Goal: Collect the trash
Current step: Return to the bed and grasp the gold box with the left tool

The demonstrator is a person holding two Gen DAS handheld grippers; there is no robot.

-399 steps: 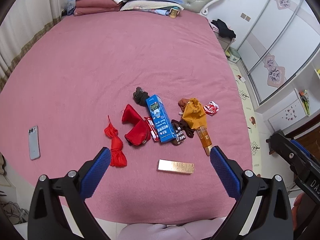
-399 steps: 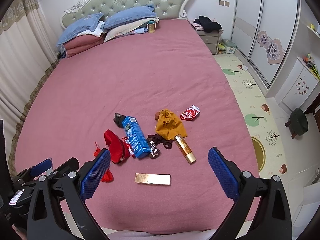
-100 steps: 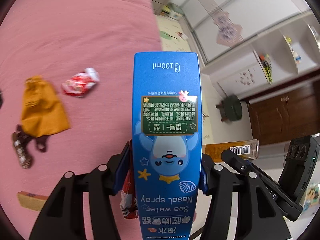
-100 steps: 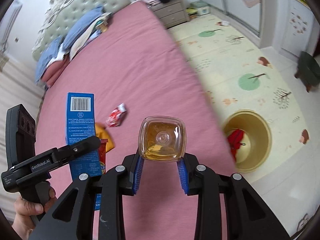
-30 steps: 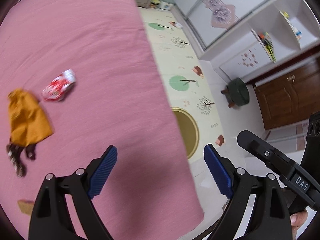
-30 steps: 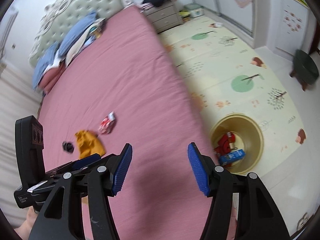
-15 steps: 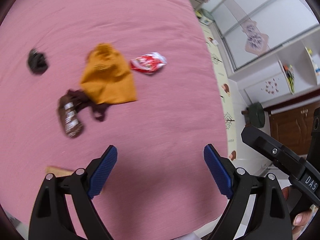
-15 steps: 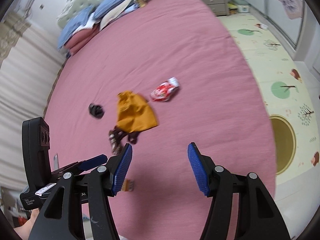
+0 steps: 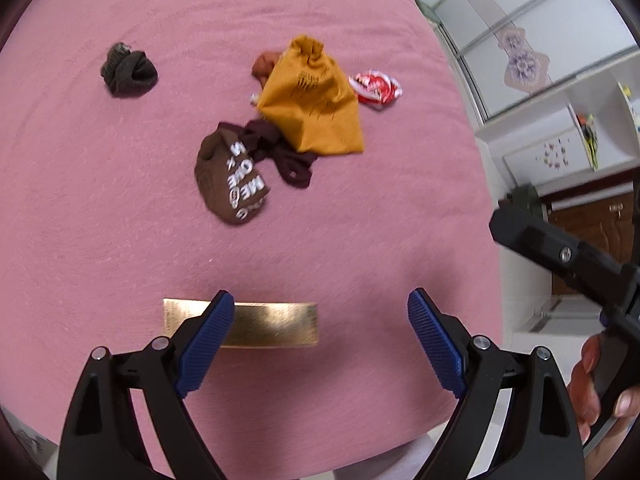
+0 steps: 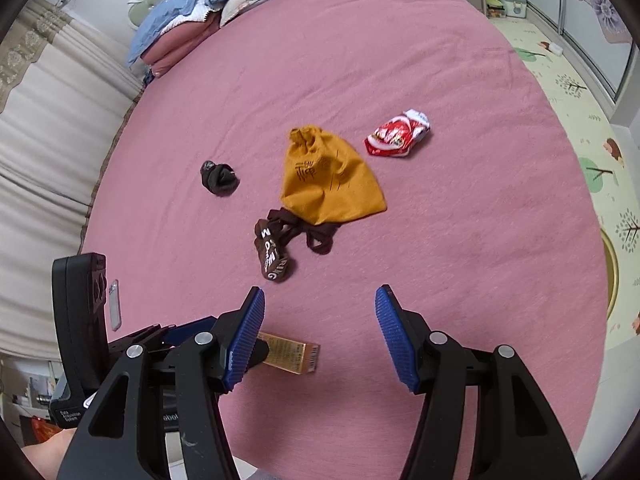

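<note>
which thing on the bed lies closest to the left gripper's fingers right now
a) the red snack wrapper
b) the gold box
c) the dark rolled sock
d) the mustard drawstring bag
b: in the left wrist view the gold box lies just past the open left gripper, its left part hidden behind one finger, while the other items sit farther up the pink bed.

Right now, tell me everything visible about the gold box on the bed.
The gold box is a long, flat, shiny carton with fine print and a barcode at one end. It lies flat on the pink bedspread near the bed's foot edge, apart from the other items. The left hand-held gripper hovers open above it, one blue pad hiding part of it.
</note>
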